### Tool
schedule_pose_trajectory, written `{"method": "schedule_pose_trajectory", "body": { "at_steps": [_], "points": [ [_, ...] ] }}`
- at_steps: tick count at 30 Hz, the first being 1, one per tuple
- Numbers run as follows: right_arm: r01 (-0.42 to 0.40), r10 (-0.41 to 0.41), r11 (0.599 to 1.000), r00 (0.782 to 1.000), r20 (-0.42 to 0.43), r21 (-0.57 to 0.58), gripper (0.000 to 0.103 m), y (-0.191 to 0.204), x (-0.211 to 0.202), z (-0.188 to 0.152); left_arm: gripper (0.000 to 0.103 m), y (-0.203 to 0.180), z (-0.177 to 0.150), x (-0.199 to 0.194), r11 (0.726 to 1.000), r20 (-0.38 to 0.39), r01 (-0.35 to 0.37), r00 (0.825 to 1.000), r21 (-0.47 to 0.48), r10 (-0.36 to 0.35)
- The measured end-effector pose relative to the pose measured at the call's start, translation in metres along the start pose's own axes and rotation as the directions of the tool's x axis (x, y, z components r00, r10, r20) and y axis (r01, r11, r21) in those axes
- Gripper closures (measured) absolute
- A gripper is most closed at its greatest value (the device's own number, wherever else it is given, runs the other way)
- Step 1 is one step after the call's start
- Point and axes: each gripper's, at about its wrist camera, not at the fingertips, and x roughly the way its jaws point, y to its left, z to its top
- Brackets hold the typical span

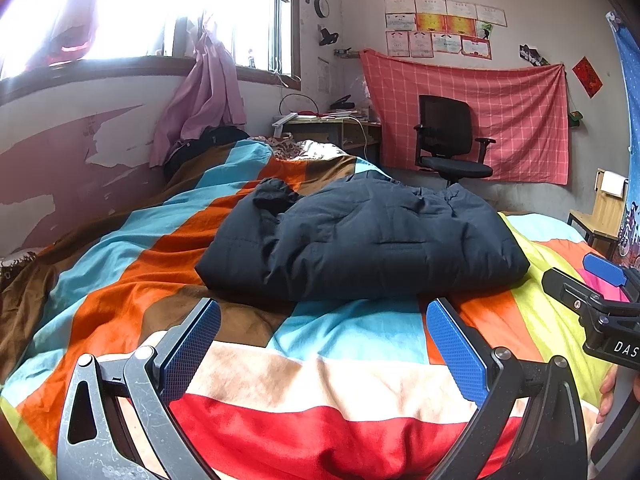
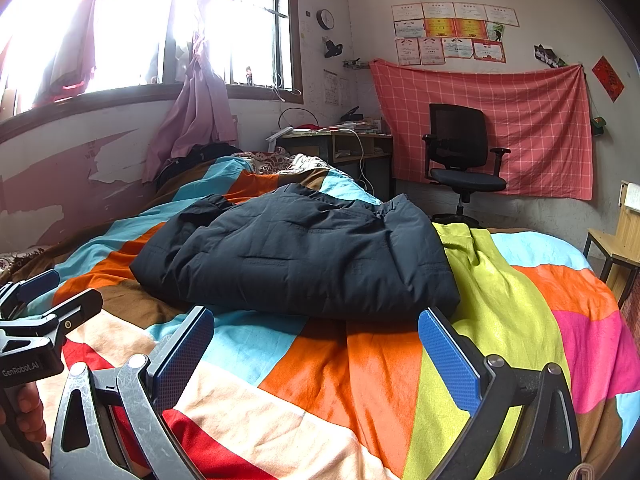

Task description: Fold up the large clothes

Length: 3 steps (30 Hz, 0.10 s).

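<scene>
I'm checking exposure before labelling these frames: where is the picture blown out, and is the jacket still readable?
Left wrist view: the window is blown out to white, washing out the curtain; the dark jacket still shows its quilting. Right wrist view: the same glare, with straight edges bowed by the fisheye lens; the jacket's seams stay sharp.

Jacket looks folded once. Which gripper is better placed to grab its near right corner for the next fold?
Probably right. The right gripper, open, has the jacket corner just ahead of its right finger; the left gripper, also open, faces the near edge's middle.
</scene>
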Motion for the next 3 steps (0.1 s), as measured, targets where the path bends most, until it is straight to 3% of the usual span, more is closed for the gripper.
{"method": "schedule_pose_trajectory", "body": {
  "at_steps": [3],
  "points": [
    [-0.001, 0.001, 1.0, 1.0, 0.0, 0.0, 0.0, -0.0002, -0.0005, 0.0, 0.002, 0.0014, -0.0007, 0.0016, 1.0, -0.009, 0.0, 1.0, -0.004, 0.0]
  ]
}}
